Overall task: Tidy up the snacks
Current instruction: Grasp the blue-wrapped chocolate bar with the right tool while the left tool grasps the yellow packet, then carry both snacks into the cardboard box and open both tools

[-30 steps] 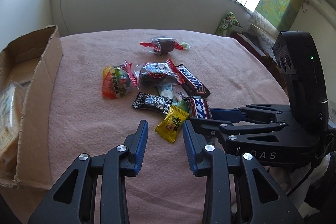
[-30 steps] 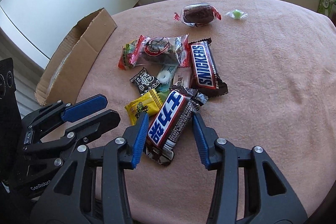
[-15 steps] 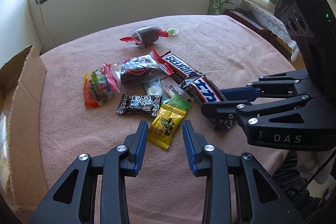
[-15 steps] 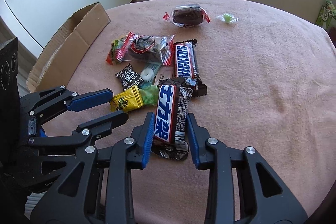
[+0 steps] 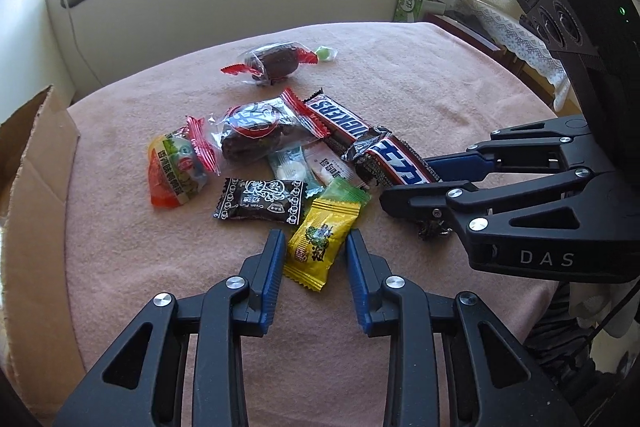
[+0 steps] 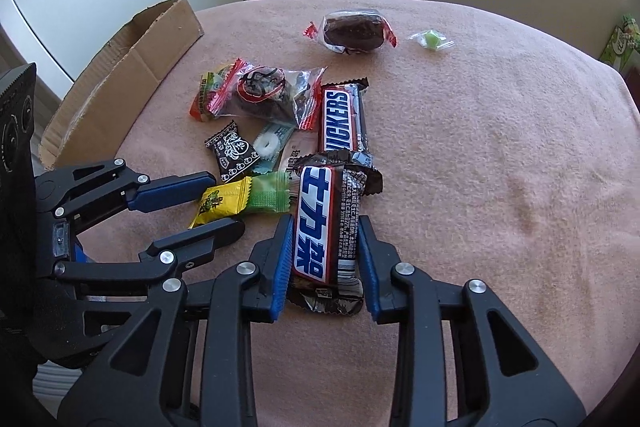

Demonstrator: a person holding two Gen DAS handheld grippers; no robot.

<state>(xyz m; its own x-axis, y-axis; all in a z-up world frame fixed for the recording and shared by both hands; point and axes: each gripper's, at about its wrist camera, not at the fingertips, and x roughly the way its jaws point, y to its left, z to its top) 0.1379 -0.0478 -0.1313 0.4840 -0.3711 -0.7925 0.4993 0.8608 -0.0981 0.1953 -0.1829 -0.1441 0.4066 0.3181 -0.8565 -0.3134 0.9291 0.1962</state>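
Your left gripper (image 5: 314, 255) is closing around the yellow candy (image 5: 320, 241), not yet squeezing it. Your right gripper (image 6: 324, 251) pinches the Snickers bar (image 6: 320, 223), just beside the snack pile (image 6: 276, 115).

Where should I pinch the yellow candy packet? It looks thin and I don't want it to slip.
Grip the yellow candy packet across its narrow width, mid-body, coming from its near end as the closing left gripper does. It lies flat, lengthwise between the jaws, with free long edges; its far end overlaps a green packet.
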